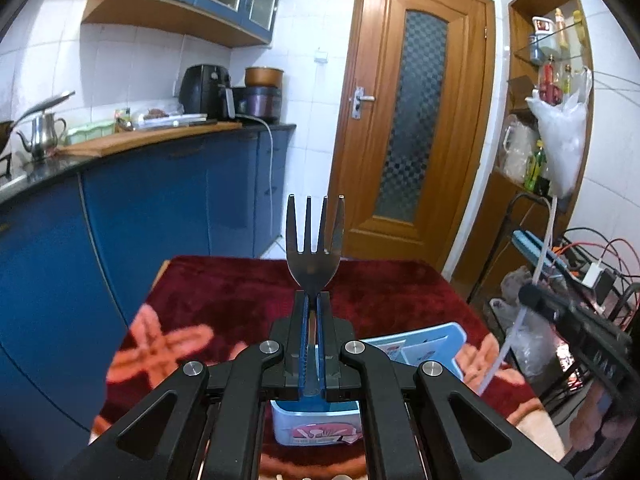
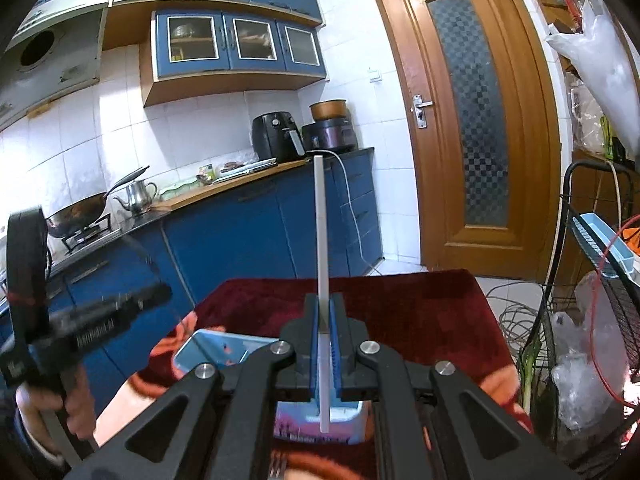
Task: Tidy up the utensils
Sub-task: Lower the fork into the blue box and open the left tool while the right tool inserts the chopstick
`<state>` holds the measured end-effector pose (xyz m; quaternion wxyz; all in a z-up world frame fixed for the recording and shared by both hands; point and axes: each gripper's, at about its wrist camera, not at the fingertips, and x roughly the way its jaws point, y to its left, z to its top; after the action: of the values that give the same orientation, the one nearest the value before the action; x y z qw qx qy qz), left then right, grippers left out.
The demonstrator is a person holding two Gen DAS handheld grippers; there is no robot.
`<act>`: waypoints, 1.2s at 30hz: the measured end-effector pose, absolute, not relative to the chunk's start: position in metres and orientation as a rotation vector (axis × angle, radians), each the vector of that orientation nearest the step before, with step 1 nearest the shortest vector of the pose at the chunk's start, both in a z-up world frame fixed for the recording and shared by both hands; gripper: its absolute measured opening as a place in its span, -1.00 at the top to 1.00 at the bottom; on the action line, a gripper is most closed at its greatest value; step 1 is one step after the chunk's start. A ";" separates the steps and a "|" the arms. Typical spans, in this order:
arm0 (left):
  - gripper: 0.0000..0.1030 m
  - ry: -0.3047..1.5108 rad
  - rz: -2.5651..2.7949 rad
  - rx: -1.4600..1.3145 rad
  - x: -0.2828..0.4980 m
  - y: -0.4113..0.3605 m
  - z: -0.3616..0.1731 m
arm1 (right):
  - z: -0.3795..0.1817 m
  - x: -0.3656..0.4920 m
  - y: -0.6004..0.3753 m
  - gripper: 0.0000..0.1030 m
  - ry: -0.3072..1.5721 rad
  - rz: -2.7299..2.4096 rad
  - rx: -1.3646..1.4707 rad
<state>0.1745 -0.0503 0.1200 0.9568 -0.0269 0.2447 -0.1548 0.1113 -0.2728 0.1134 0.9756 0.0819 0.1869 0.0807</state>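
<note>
My left gripper (image 1: 314,296) is shut on a metal fork (image 1: 315,240), tines pointing up and forward, held above the table. A light blue utensil box (image 1: 424,350) sits on the red cloth below it. My right gripper (image 2: 325,300) is shut on a long white stick-like utensil (image 2: 321,220) that points up. The same blue box (image 2: 216,350) lies under and left of the right gripper. The left gripper's body (image 2: 92,320) and the hand holding it show at the left of the right wrist view.
A dark red patterned cloth (image 1: 224,292) covers the small table. Blue kitchen cabinets (image 1: 160,208) and a counter with a kettle and an air fryer stand at the left. A wooden door (image 1: 412,120) is ahead. Cables and a wire rack (image 1: 580,300) crowd the right side.
</note>
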 end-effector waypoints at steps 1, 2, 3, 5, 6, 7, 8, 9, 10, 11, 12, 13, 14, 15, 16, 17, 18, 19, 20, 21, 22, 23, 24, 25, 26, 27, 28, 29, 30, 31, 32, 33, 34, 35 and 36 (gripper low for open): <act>0.93 0.508 -0.318 -0.062 0.178 -0.050 0.114 | 0.111 0.116 -0.273 0.86 0.374 0.162 0.167; 0.93 0.514 -0.322 -0.065 0.180 -0.050 0.110 | 0.109 0.120 -0.273 0.86 0.371 0.162 0.168; 0.93 0.518 -0.324 -0.064 0.182 -0.050 0.108 | 0.107 0.124 -0.273 0.86 0.368 0.159 0.167; 0.93 0.527 -0.321 -0.054 0.186 -0.051 0.099 | 0.101 0.133 -0.271 0.86 0.373 0.157 0.160; 0.93 0.532 -0.321 -0.055 0.189 -0.052 0.096 | 0.099 0.137 -0.271 0.86 0.381 0.157 0.155; 0.93 0.539 -0.323 -0.056 0.191 -0.052 0.092 | 0.094 0.141 -0.270 0.86 0.391 0.155 0.145; 0.93 0.546 -0.325 -0.058 0.192 -0.052 0.088 | 0.090 0.144 -0.268 0.86 0.400 0.152 0.134; 0.93 0.553 -0.325 -0.059 0.194 -0.053 0.084 | 0.086 0.145 -0.268 0.86 0.407 0.148 0.125; 0.93 0.559 -0.322 -0.058 0.194 -0.053 0.080 | 0.081 0.147 -0.267 0.86 0.421 0.142 0.113; 0.93 0.564 -0.320 -0.055 0.195 -0.054 0.077 | 0.078 0.149 -0.267 0.86 0.432 0.141 0.107; 0.93 0.569 -0.319 -0.051 0.196 -0.055 0.074 | 0.075 0.150 -0.267 0.86 0.441 0.144 0.105; 0.93 0.573 -0.318 -0.049 0.197 -0.055 0.072 | 0.072 0.151 -0.267 0.86 0.449 0.148 0.102; 0.93 0.574 -0.317 -0.050 0.197 -0.056 0.071 | 0.070 0.153 -0.267 0.86 0.456 0.149 0.100; 0.93 0.573 -0.317 -0.051 0.196 -0.056 0.071 | 0.067 0.153 -0.266 0.86 0.464 0.149 0.094; 0.93 0.571 -0.317 -0.052 0.196 -0.056 0.069 | 0.066 0.154 -0.265 0.86 0.468 0.149 0.090; 0.93 0.571 -0.317 -0.050 0.195 -0.056 0.068 | 0.064 0.154 -0.265 0.86 0.475 0.154 0.088; 0.93 0.572 -0.318 -0.048 0.195 -0.057 0.067 | 0.063 0.154 -0.265 0.86 0.479 0.160 0.088; 0.93 0.573 -0.318 -0.044 0.195 -0.058 0.066 | 0.063 0.155 -0.264 0.86 0.482 0.165 0.087; 0.93 0.576 -0.318 -0.040 0.195 -0.058 0.064 | 0.062 0.154 -0.263 0.86 0.485 0.170 0.083; 0.92 0.578 -0.317 -0.038 0.196 -0.058 0.064 | 0.061 0.156 -0.261 0.86 0.488 0.172 0.080; 0.92 0.584 -0.321 -0.034 0.196 -0.060 0.062 | 0.060 0.157 -0.261 0.85 0.491 0.173 0.076; 0.92 0.588 -0.325 -0.033 0.196 -0.061 0.061 | 0.059 0.158 -0.260 0.85 0.494 0.174 0.074; 0.92 0.591 -0.328 -0.032 0.196 -0.062 0.061 | 0.058 0.159 -0.258 0.85 0.497 0.175 0.072; 0.92 0.595 -0.333 -0.029 0.197 -0.062 0.059 | 0.057 0.160 -0.258 0.85 0.501 0.176 0.070; 0.92 0.600 -0.338 -0.027 0.196 -0.063 0.058 | 0.056 0.160 -0.257 0.84 0.505 0.177 0.070; 0.90 0.596 -0.340 -0.025 0.196 -0.064 0.058 | 0.055 0.160 -0.256 0.82 0.509 0.178 0.072; 0.84 0.599 -0.341 -0.021 0.195 -0.064 0.058 | 0.055 0.161 -0.256 0.70 0.513 0.179 0.075; 0.79 0.601 -0.342 -0.021 0.194 -0.064 0.059 | 0.055 0.161 -0.256 0.54 0.514 0.180 0.081; 0.65 0.604 -0.346 -0.022 0.194 -0.064 0.059 | 0.056 0.160 -0.256 0.47 0.512 0.181 0.088; 0.48 0.603 -0.350 -0.027 0.192 -0.064 0.061 | 0.057 0.159 -0.257 0.41 0.505 0.184 0.101; 0.39 0.600 -0.352 -0.032 0.190 -0.063 0.062 | 0.058 0.157 -0.257 0.39 0.499 0.184 0.108; 0.29 0.594 -0.354 -0.037 0.188 -0.062 0.064 | 0.061 0.156 -0.257 0.38 0.492 0.183 0.114; 0.28 0.589 -0.355 -0.038 0.185 -0.060 0.066 | 0.063 0.153 -0.257 0.35 0.485 0.181 0.117; 0.28 0.586 -0.356 -0.038 0.182 -0.059 0.068 | 0.066 0.150 -0.256 0.31 0.473 0.179 0.119; 0.28 0.584 -0.356 -0.037 0.180 -0.058 0.069 | 0.068 0.147 -0.256 0.30 0.464 0.178 0.121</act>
<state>0.1800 -0.0585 0.0691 0.9419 -0.0183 0.2862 -0.1748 0.1466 -0.2559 0.0684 0.9674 0.0600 0.2296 0.0881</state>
